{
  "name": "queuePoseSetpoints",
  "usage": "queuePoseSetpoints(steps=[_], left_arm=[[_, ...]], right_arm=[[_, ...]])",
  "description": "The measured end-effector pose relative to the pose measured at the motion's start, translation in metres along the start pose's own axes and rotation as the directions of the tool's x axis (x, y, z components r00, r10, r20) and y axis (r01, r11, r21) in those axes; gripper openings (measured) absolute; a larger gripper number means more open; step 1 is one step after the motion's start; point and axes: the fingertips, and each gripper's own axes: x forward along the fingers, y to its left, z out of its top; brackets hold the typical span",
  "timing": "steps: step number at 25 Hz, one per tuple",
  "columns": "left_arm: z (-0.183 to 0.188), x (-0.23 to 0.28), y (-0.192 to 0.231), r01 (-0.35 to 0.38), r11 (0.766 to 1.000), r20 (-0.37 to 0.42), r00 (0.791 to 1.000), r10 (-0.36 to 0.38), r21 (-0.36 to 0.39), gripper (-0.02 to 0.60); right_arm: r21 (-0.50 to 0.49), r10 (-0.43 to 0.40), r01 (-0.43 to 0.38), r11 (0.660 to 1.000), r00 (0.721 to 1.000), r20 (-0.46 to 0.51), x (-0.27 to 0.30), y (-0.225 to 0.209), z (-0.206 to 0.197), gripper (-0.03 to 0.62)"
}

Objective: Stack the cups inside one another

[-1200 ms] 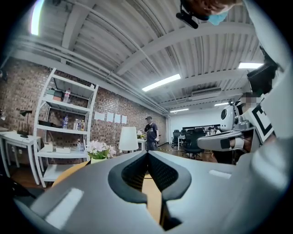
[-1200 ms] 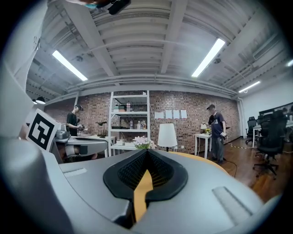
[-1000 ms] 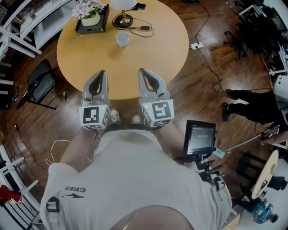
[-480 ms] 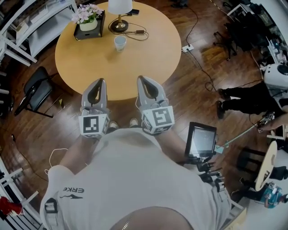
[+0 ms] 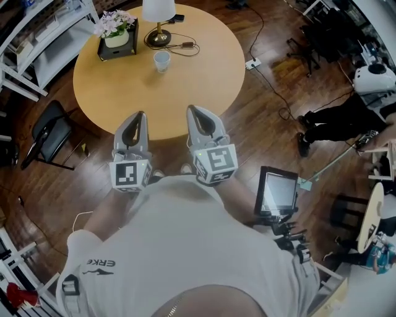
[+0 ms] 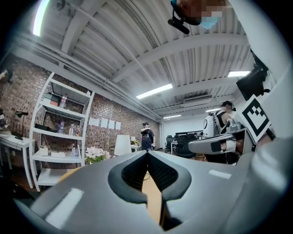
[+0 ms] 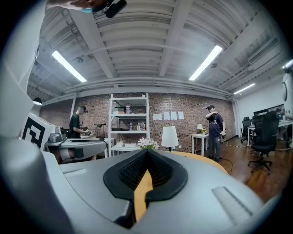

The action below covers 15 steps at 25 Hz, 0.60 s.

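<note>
Toward the far side of the round wooden surface [image 5: 204,74], near a lamp [image 5: 157,15] and a box of flowers [image 5: 115,37], stands what looks like a single white cup [image 5: 161,60]. It is too small to tell whether others are nested inside it, and no loose cup shows elsewhere. The left gripper [image 5: 140,116] and right gripper [image 5: 191,109] hang at the near edge, well apart from the cup, each with jaws pressed together on nothing. Stacking therefore seems finished, or at least nothing visible is left to nest.
</note>
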Motion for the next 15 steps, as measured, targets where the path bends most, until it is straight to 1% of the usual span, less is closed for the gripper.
queuePoseSetpoints(steps=[15], left_arm=[[-0.007,0.004,0.010,0.010,1.000,-0.024,1.000,-0.010,-0.013,0.002]], right_arm=[[-0.011,-0.007,0.007,1.000,1.000,-0.004,0.015,0.004,-0.001,0.012]])
